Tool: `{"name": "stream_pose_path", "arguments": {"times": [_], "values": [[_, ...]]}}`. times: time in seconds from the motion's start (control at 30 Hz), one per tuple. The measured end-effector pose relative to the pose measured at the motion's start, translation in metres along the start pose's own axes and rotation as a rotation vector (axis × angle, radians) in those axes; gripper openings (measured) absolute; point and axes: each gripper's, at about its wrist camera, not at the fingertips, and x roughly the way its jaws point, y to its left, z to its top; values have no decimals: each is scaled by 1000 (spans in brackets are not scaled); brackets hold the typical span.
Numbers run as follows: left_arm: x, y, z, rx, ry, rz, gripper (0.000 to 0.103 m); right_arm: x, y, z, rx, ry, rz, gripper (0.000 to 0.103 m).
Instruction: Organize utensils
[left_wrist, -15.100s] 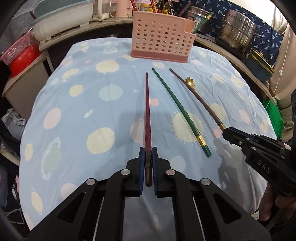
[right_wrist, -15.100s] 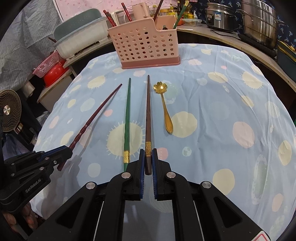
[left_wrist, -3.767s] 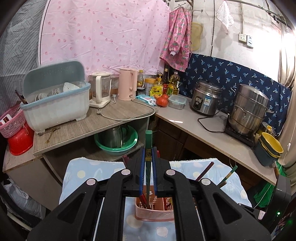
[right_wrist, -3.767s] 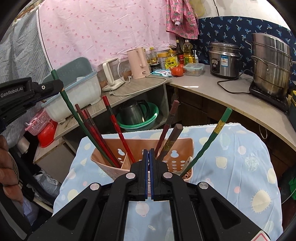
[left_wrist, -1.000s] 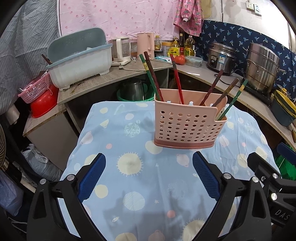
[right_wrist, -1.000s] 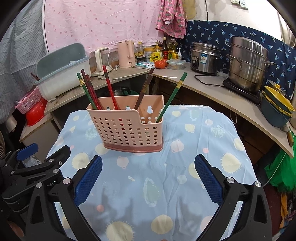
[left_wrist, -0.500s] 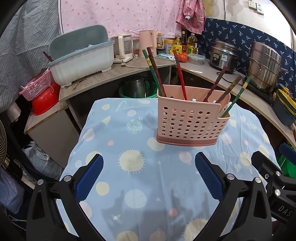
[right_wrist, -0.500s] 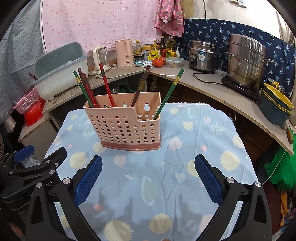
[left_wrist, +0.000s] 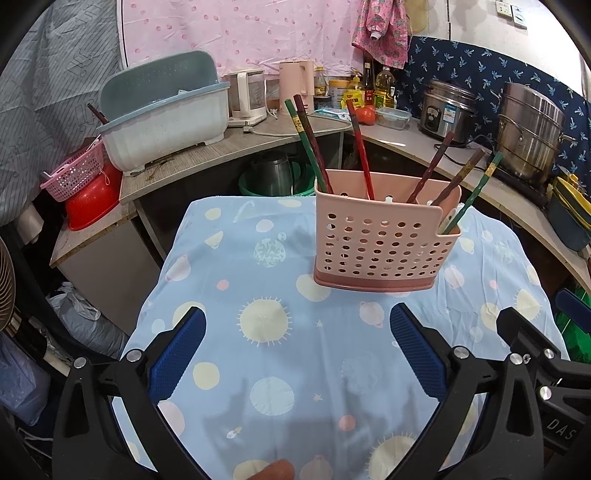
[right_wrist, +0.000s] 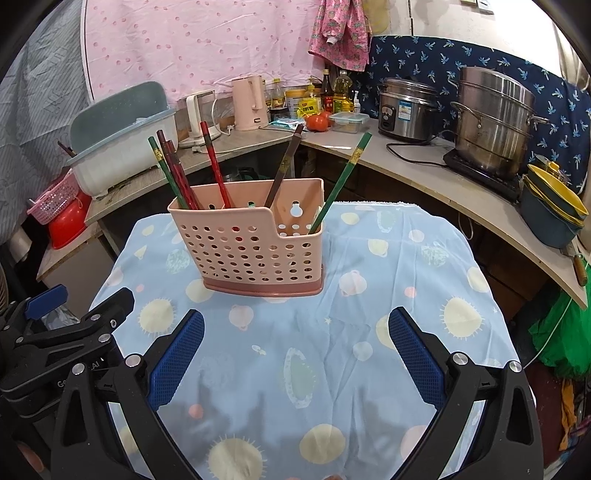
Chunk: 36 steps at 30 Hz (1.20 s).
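A pink perforated utensil holder (left_wrist: 384, 243) stands upright on the blue spotted tablecloth (left_wrist: 266, 369); it also shows in the right wrist view (right_wrist: 251, 247). Several chopsticks stand in it: green and dark red ones (left_wrist: 306, 147) at its left, a red one (left_wrist: 360, 151), brown ones (left_wrist: 428, 173) and a green one (left_wrist: 472, 192) at its right. My left gripper (left_wrist: 297, 354) is open and empty, above the cloth in front of the holder. My right gripper (right_wrist: 295, 354) is open and empty too. Each gripper shows at the edge of the other's view.
A counter runs behind the table with a dish rack (left_wrist: 162, 110), kettles (right_wrist: 251, 103), bottles, a rice cooker (right_wrist: 406, 110) and a steel steamer pot (right_wrist: 491, 122). A pink basket on a red basin (left_wrist: 81, 184) sits at the left. The table edges drop off on both sides.
Over the last second both grippers have drawn back slightly from the holder, open and empty. Earlier they held chopsticks and set them into the holder.
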Motion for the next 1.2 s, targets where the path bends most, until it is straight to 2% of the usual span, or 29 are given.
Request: {"name": "stream_pose_path", "arguments": {"times": [1.2], "values": [[-1, -1, 2, -3, -1, 41, 95, 3, 2, -3, -7, 2, -2, 96]]}}
